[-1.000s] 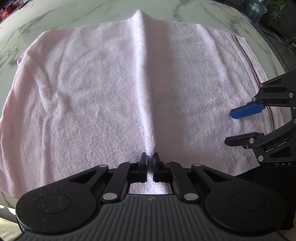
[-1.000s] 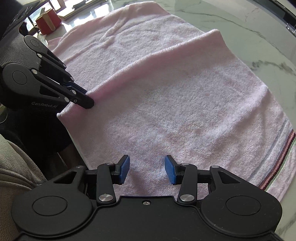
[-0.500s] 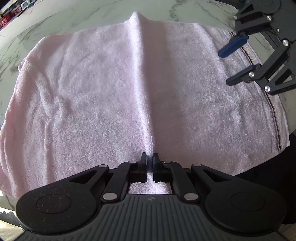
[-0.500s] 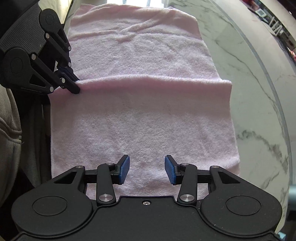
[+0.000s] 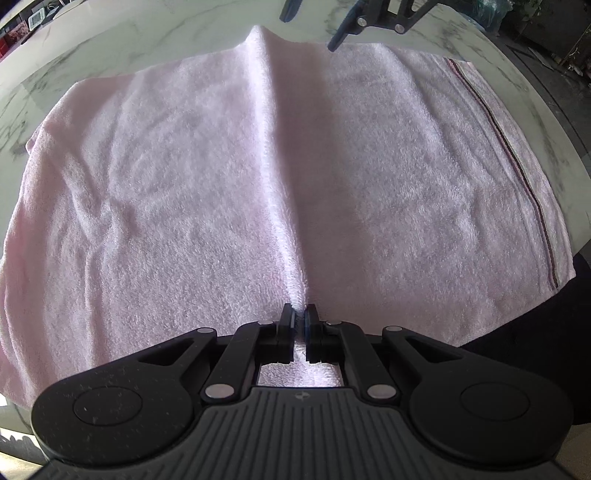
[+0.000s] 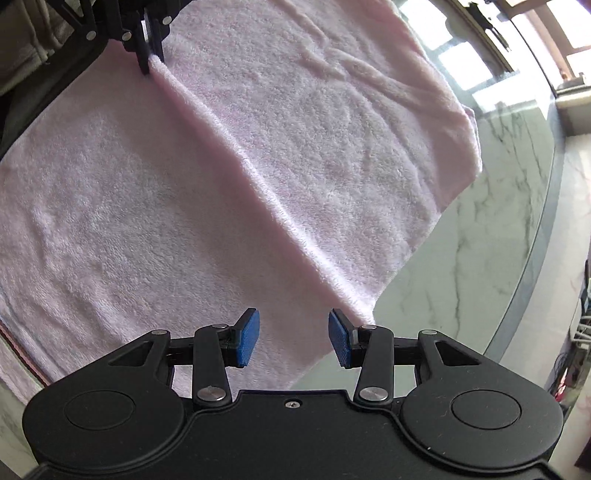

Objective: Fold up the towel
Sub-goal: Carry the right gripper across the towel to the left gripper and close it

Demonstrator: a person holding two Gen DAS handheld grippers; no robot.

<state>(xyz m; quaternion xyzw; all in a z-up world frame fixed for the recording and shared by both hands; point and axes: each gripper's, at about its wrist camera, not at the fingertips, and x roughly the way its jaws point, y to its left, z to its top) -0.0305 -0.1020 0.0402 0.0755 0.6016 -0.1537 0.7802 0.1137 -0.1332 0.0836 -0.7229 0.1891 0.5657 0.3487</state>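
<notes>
Near edge: left gripper (image 5: 299,325) pinches the middle ridge of the pink terry towel (image 5: 207,206).
Towel place: spread on white marble table (image 5: 110,40), unfolded.
Far edge: right gripper (image 6: 293,338) hovers spread, empty.
Left: far pinch, then fold.

I worked over a white marble table (image 5: 122,33) with grey veins and a rounded edge. A pink towel (image 5: 184,192) lay spread on it, one raised crease running across its middle, a dark stripe by one end.
</notes>
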